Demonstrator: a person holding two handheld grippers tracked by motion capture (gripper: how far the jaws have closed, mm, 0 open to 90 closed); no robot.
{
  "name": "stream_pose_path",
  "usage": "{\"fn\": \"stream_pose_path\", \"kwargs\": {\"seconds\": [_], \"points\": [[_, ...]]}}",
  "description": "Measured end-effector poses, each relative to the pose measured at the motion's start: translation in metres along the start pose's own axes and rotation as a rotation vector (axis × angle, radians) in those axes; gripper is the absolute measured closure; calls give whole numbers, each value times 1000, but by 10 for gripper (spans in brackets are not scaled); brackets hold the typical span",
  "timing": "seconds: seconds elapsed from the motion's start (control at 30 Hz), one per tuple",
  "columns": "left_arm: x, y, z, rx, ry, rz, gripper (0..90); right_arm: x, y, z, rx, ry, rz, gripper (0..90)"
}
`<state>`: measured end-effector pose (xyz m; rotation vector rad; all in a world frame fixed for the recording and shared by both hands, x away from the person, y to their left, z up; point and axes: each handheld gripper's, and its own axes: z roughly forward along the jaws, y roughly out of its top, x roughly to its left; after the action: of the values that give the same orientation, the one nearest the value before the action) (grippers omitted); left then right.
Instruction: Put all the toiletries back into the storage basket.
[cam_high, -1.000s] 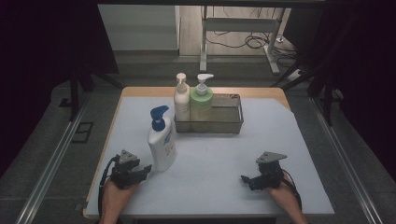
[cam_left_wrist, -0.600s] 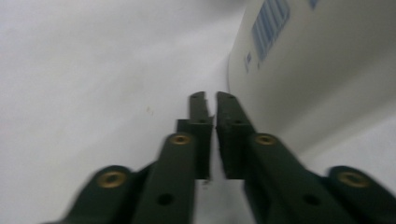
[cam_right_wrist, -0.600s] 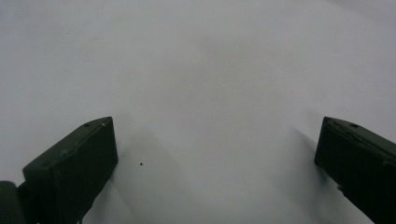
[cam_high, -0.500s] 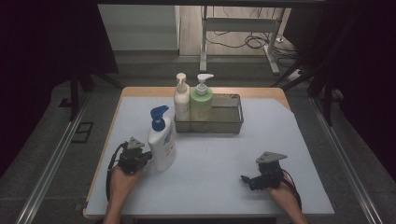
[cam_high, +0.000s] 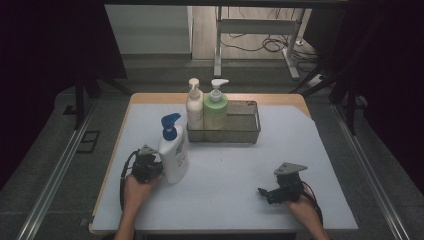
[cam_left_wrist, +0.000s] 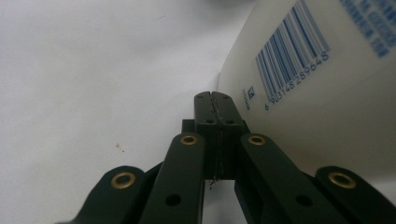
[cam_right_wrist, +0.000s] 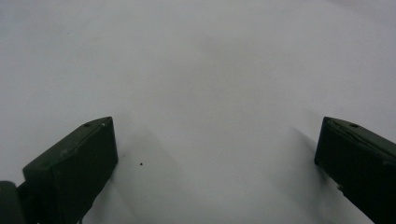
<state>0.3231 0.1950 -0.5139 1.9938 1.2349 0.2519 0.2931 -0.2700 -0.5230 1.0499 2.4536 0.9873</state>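
Left hand-held gripper (cam_high: 150, 167) has slid in from the near edge over the last second and now sits tight against the white lotion bottle with the blue pump (cam_high: 172, 150), at about nine o'clock of it. Its own view shows the jaws pressed together with nothing between them, tips (cam_left_wrist: 215, 100) right at the bottle's barcoded wall (cam_left_wrist: 317, 79), touching or a hair off; I cannot tell which. So this is no grasp yet: with the jaws together, the arrival reads as a nudge or a line-up, and they would have to part before the bottle can be taken.

That bottle stands upright on the white-covered worktop (cam_high: 240, 175), by itself, just at seven o'clock of the wire basket (cam_high: 245, 127). Inside the basket, at its nine o'clock end, stand two more pump bottles side by side: a cream one (cam_high: 194, 107) and a green one (cam_high: 216, 109). The rest of the basket looks free, so my guess is the blue-pump bottle is headed in there to join them.

Right hand-held gripper (cam_high: 265, 192) has held its place at about five o'clock on the worktop, well apart from everything. Its jaws stand wide apart over bare white surface (cam_right_wrist: 210, 93), carrying nothing.

One risk: a push on a tall bottle could tip it.
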Motion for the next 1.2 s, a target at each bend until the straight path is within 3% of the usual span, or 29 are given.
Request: {"fn": "stream_pose_path", "kwargs": {"seconds": [0.2,0.47,0.63,1.2], "points": [[-1,-1,0,-8,1,-2,896,0,0,0,0,0,0,0],[-6,-3,6,-15,-52,3,896,0,0,0,0,0,0,0],[-11,-2,9,-17,-52,5,895,0,0,0,0,0,0,0],[-40,3,18,-17,-79,62,896,0,0,0,0,0,0,0]]}}
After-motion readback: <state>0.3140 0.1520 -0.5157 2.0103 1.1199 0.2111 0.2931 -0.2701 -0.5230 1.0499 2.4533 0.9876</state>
